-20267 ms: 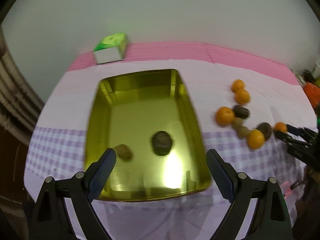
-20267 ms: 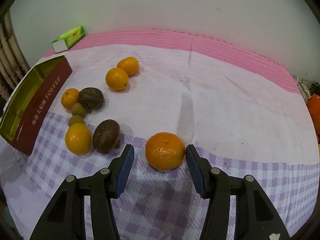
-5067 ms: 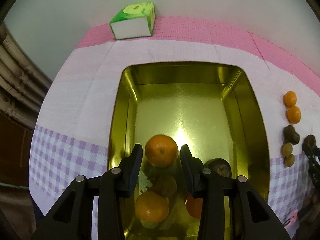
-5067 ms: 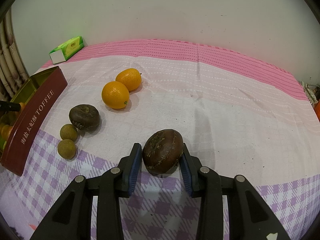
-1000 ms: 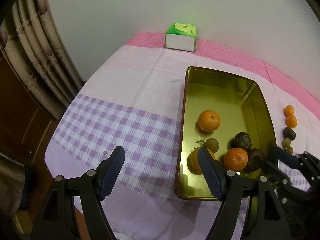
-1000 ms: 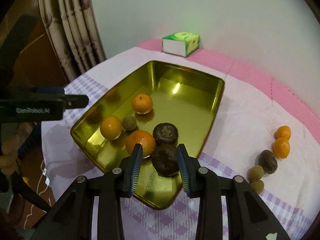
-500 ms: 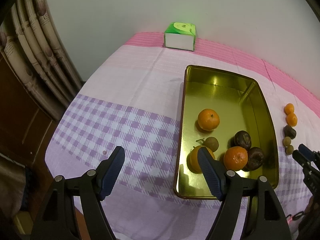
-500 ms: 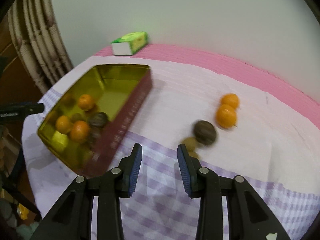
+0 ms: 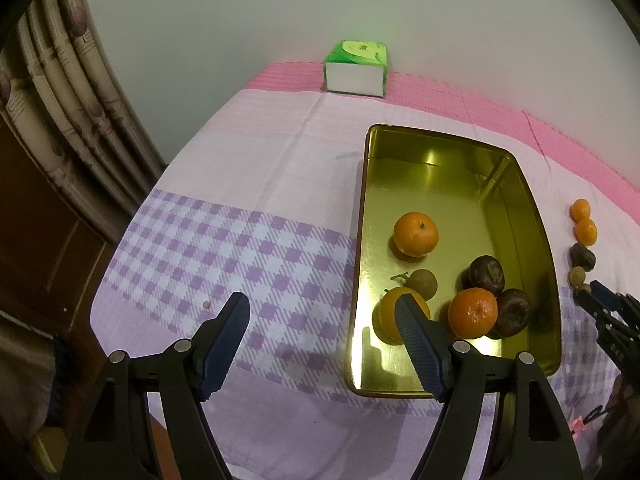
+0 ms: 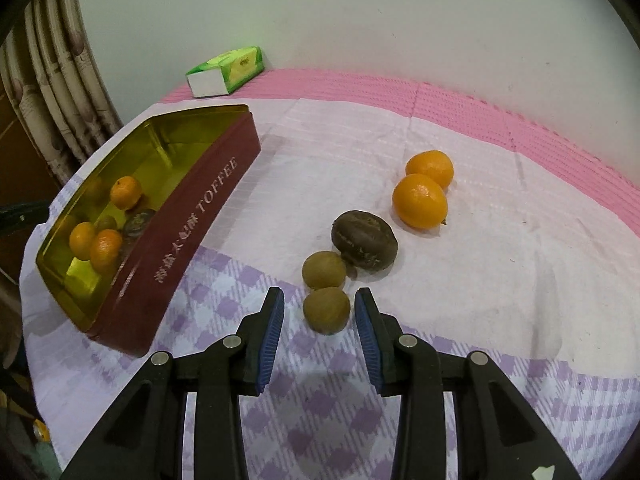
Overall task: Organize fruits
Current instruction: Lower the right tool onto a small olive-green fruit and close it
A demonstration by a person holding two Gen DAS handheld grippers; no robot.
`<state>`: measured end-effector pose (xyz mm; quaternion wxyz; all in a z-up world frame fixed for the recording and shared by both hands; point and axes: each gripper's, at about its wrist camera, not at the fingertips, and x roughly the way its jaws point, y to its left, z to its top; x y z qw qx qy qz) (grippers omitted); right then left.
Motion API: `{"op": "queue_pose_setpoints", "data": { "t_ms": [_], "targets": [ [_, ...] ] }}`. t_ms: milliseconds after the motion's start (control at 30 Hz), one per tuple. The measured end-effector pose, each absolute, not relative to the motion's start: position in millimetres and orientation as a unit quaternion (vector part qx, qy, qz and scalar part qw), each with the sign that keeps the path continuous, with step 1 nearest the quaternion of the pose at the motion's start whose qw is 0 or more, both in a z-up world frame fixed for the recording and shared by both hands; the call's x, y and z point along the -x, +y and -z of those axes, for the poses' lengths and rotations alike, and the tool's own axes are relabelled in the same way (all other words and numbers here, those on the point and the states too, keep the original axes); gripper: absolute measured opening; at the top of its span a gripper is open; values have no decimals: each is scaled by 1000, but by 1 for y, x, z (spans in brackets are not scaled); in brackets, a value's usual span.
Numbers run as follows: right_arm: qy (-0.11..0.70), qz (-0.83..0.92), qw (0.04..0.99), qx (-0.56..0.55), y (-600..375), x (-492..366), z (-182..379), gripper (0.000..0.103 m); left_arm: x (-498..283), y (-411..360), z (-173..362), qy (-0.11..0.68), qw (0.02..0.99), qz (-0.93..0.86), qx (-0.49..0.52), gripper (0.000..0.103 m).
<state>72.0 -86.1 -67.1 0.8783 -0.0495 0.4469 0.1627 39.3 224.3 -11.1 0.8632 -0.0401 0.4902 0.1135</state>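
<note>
Right tongs [image 10: 319, 312] spread apart, empty, blue pads either side of a small olive-brown fruit [image 10: 326, 309] lying on the checked cloth; pads close to it but not touching. A second small olive-brown fruit [image 10: 323, 269] sits just beyond the first, touching or nearly touching a dark brown fruit [image 10: 364, 245]. Farther on, two oranges [image 10: 419, 200] side by side, pressed together, on the pale part of the cloth. All five lie loose on the worktop [image 10: 500, 264], to the right of the tin.

Gold-lined tin [image 10: 200, 216], maroon outside, lettered "TOFFEE", sits left of the loose fruit. From the left wrist view it holds three orange fruits, one [image 9: 415, 234] alone mid-tin, two dark brown fruits [image 9: 486, 274] and one small brown fruit [image 9: 421, 283], clustered at the near end.

Left tongs [image 9: 322, 322] wide open, holding nothing, hanging above the cloth by the tin's near left corner; right pad overlaps the tin's rim in view.

Green-and-white tissue pack [image 9: 355, 68] at the far edge against the wall. Curtain [image 9: 60, 92] at left.
</note>
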Motion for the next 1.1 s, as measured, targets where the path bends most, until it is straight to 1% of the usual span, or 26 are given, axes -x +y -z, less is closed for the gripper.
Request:
{"op": "queue_pose_setpoints", "data": {
  "t_ms": [267, 400, 633, 833, 1100],
  "targets": [
    [442, -161, 881, 48, -86, -75, 74, 34, -41, 221, 12, 494, 862, -111, 34, 75],
    [440, -164, 882, 44, -87, -75, 75, 24, -42, 219, 14, 497, 860, -110, 30, 75],
    [434, -165, 885, 37, -97, -69, 73, 24, -44, 213, 16, 498, 860, -108, 17, 75],
    [429, -135, 893, 32, -130, -66, 70, 24, -44, 197, 10, 487, 869, -90, 10, 75],
    [428, -81, 900, 1, -176, -81, 73, 24, -64, 137, 1, 483, 876, -25, -1, 75]
  ]
}}
